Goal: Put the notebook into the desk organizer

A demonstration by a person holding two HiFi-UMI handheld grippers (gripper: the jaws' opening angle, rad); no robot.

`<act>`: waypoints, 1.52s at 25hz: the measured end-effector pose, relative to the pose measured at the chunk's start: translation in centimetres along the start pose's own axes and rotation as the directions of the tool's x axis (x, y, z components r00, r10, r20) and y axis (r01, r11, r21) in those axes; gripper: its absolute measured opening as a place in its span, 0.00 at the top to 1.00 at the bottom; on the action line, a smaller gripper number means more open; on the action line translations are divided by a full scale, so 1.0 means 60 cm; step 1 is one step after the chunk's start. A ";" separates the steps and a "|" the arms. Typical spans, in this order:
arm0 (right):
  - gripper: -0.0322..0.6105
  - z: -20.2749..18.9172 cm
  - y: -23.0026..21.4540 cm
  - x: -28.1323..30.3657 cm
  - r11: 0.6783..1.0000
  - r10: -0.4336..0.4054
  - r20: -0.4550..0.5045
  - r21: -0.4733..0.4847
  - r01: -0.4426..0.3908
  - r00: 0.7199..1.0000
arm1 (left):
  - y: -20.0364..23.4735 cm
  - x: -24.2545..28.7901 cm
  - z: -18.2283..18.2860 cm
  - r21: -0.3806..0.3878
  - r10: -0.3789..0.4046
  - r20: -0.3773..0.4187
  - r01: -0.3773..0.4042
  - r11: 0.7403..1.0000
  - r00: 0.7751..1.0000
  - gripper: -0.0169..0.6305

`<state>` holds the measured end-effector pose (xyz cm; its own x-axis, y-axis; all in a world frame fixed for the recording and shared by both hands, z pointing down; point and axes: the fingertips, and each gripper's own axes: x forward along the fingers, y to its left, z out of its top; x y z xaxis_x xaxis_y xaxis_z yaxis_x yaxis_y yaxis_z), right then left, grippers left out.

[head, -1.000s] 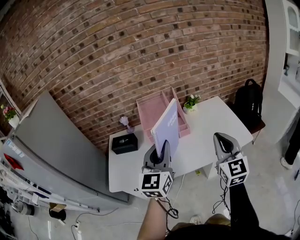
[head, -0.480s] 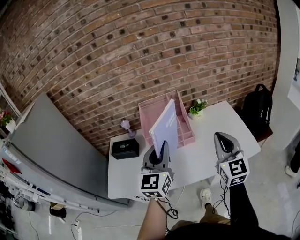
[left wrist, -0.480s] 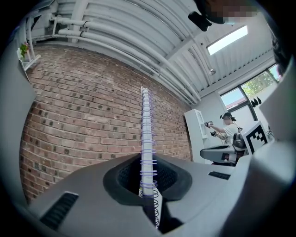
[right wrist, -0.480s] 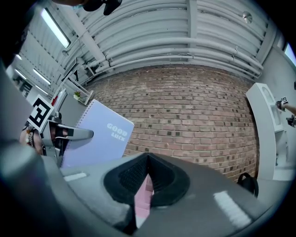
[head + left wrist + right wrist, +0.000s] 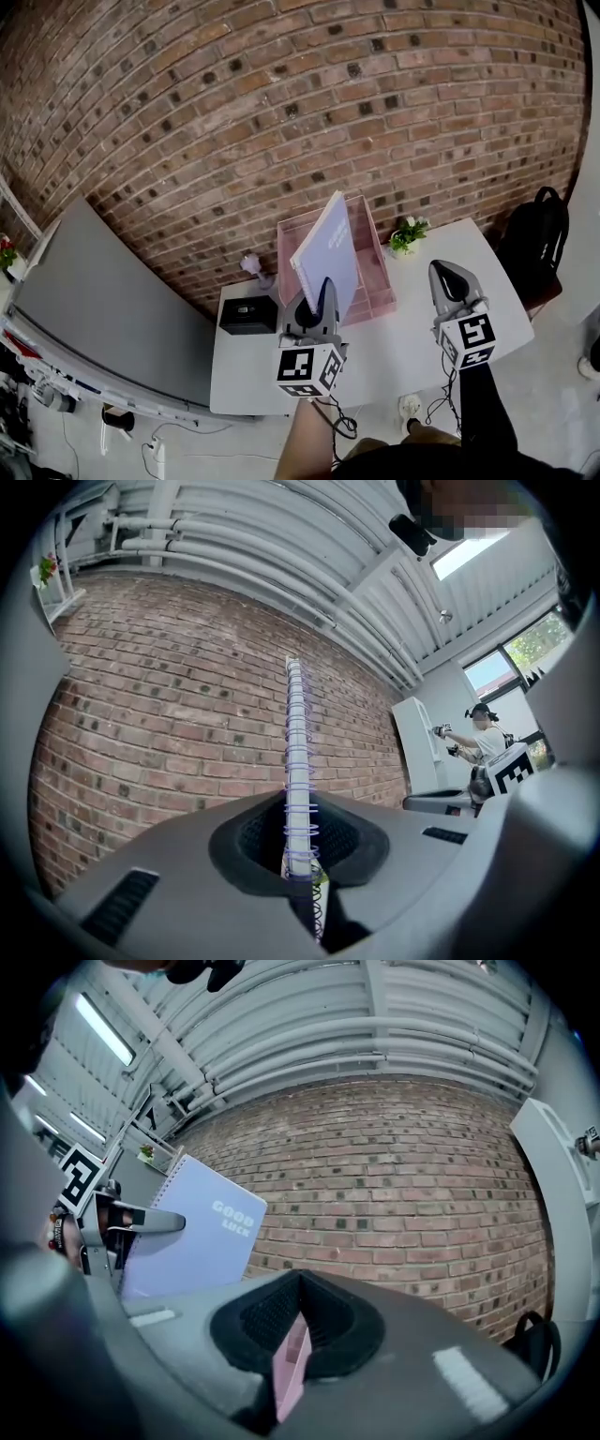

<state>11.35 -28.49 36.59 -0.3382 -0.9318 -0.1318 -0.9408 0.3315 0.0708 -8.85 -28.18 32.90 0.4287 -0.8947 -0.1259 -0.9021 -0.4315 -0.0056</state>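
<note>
— What had moved since the frame before?

— The notebook [image 5: 328, 251] had come up. Its top corner had sat below the upper rim of the desk organizer [image 5: 375, 267]; now it stood above that rim, against the brick wall [image 5: 281, 112]. The table [image 5: 417, 333] also sat lower in the head view, and the backpack [image 5: 546, 246] had slid toward the right edge.

— What was the left gripper [image 5: 322, 292] doing?

— It was clenched on the notebook's bottom edge. Its own view showed the spiral binding running straight up from between the pads, pinched there, with no change in the grip.

— And where exactly was the notebook?

— In the air, upright and leaning a little to the right, in front of the pink organizer. It overlapped the organizer's left part in the head view, but whether it touched the organizer could not be told. The cover was pale lilac, and the right gripper's view showed "GOOD LUCK" printed on it.

— The right gripper [image 5: 454, 278]?

— It hung over the table's front right part, well apart from the organizer, with its jaws drawn together and nothing in them. Only a sliver of pink showed through the slit between them in its own view.

— Anything else on the table?

— A black box [image 5: 248, 314] sat at the left end, a small purple object [image 5: 251, 265] behind it near the wall, and a little potted plant [image 5: 407, 234] just right of the organizer.
</note>
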 end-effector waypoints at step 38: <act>0.95 -0.110 -0.188 0.285 0.990 0.132 -0.040 0.047 -0.130 0.990 | 0.054 0.328 -0.114 0.004 0.243 -0.099 -0.244 0.970 0.965 0.92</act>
<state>16.35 -49.12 40.05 -0.4586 -0.8849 -0.0815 -0.8886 0.4568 0.0404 -3.01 -47.99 37.19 0.1990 -0.9797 -0.0249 -0.9796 -0.1996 0.0218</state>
